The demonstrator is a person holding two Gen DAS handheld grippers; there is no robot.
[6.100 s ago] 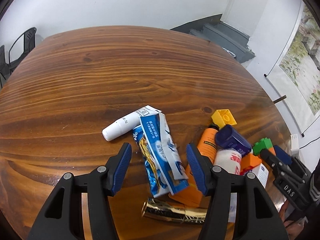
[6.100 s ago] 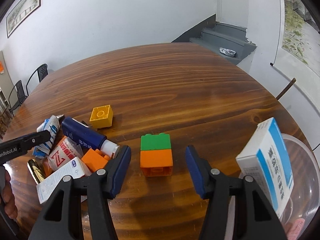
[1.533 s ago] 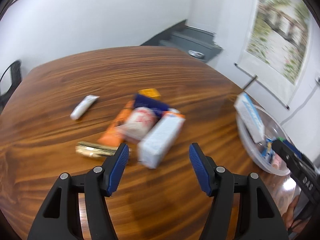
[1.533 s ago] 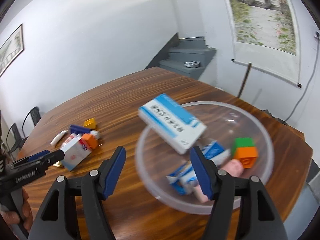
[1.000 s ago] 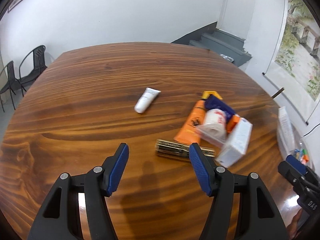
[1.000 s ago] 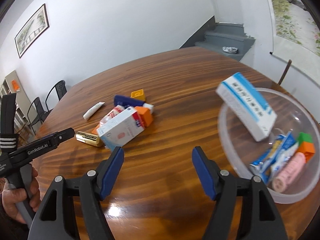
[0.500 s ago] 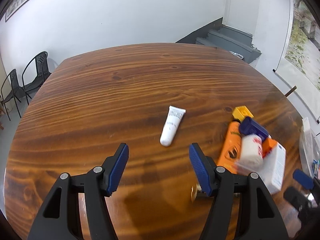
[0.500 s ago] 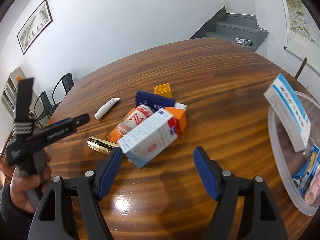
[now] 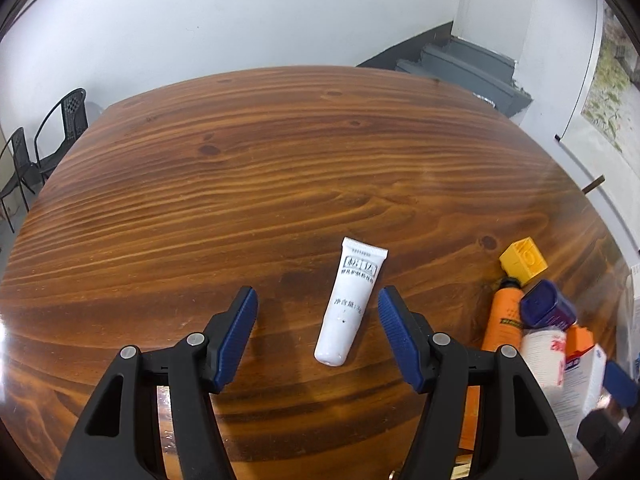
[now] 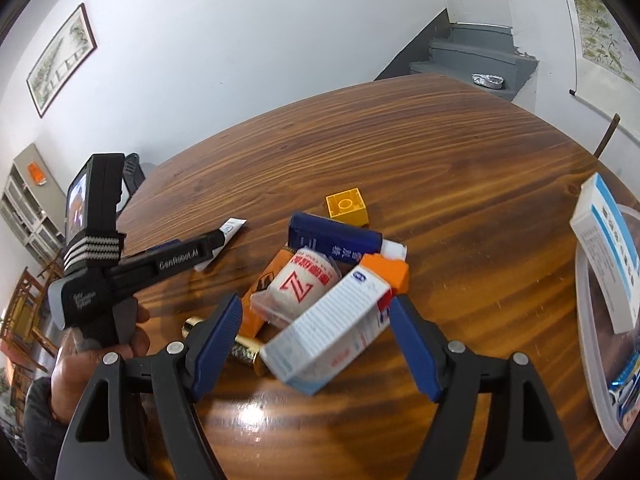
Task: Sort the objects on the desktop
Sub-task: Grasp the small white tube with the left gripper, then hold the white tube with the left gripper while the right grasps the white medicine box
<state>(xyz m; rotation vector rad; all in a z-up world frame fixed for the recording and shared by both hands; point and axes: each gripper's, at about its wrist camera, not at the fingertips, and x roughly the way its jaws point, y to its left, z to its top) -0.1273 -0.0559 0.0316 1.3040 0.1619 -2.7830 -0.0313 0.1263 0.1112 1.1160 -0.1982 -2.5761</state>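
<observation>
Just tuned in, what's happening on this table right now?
A person is sorting clutter into a clear bowl. The left gripper, open, frames a white tube lying alone on the wooden table. The right gripper, also open and empty, hangs over the pile by a white box. Neither holds anything.

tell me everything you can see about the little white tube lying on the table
The white tube is a small squeeze tube, plastic by its look, with dark printed characters. It lies flat on the bare wooden table, rounded cap end toward the camera, flat crimped end pointing away. It sits apart from the pile of other items, touching none of them. The left gripper has its open jaws either side of it, not touching it.
</observation>
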